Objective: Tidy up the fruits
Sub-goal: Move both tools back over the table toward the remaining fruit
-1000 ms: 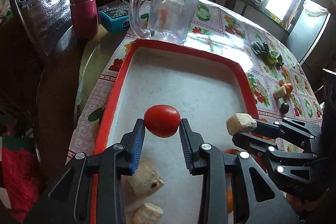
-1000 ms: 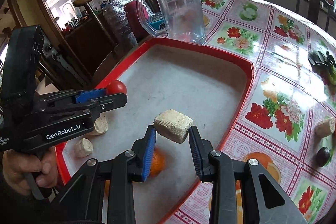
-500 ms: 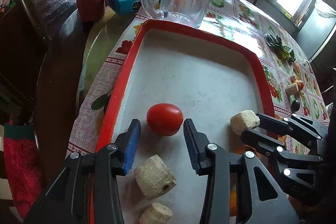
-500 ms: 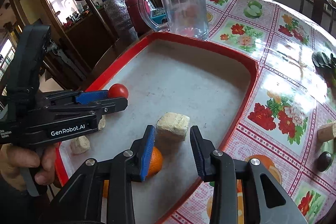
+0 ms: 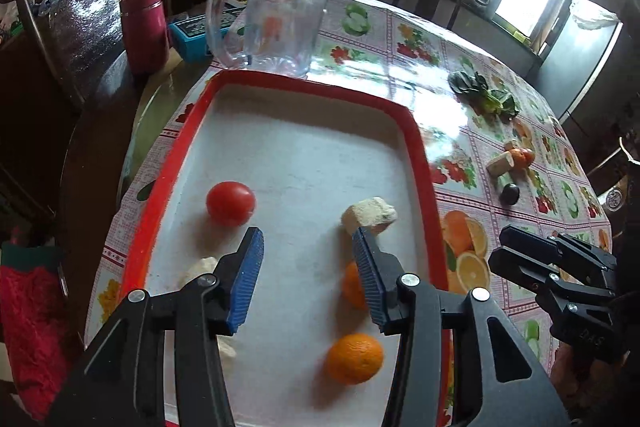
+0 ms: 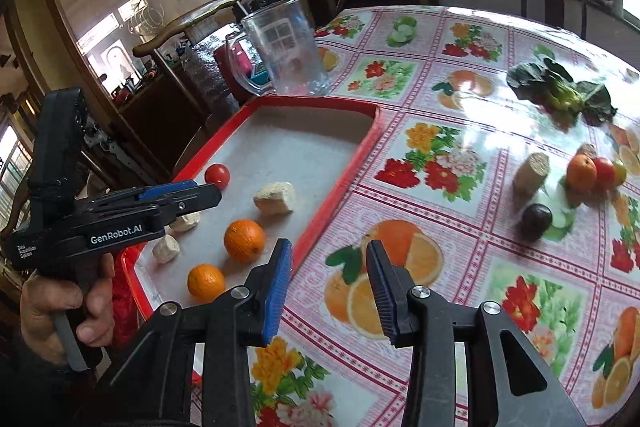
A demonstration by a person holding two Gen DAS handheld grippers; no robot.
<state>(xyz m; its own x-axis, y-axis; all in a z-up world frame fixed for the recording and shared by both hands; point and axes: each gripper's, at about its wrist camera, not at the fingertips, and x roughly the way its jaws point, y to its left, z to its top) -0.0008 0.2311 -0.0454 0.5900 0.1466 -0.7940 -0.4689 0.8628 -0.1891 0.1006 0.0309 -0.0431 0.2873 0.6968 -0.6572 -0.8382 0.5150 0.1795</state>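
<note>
Both my tongs are empty right now. The left tongs (image 5: 306, 259) have just been opening and stand partly apart over the red tray (image 5: 416, 131), nothing between the pads; the tomato (image 5: 231, 203) I was on sits on the tray floor just ahead and to the left of them, clear of both pads. The right tongs (image 6: 329, 269) have just been opening too, and hang over the flowered worktop (image 6: 440, 123) just outside the tray's right rim, with only the printed orange slices under them. The pale chunk (image 6: 275, 198) lies in the tray, ahead and to their left, beside two oranges (image 6: 245, 240).

What the next pick turns on, as I judge it: the loose pieces left outside lie ahead and to the right of the right tongs, well apart from the left ones. There I see a pale cylinder (image 6: 531, 171) tipped on its side, long axis running away from me, a dark round fruit (image 6: 537, 221) nearer, and an orange and red cluster (image 6: 592, 171) beyond. The right hand is plainly the nearer one, so I would send it there.
</note>
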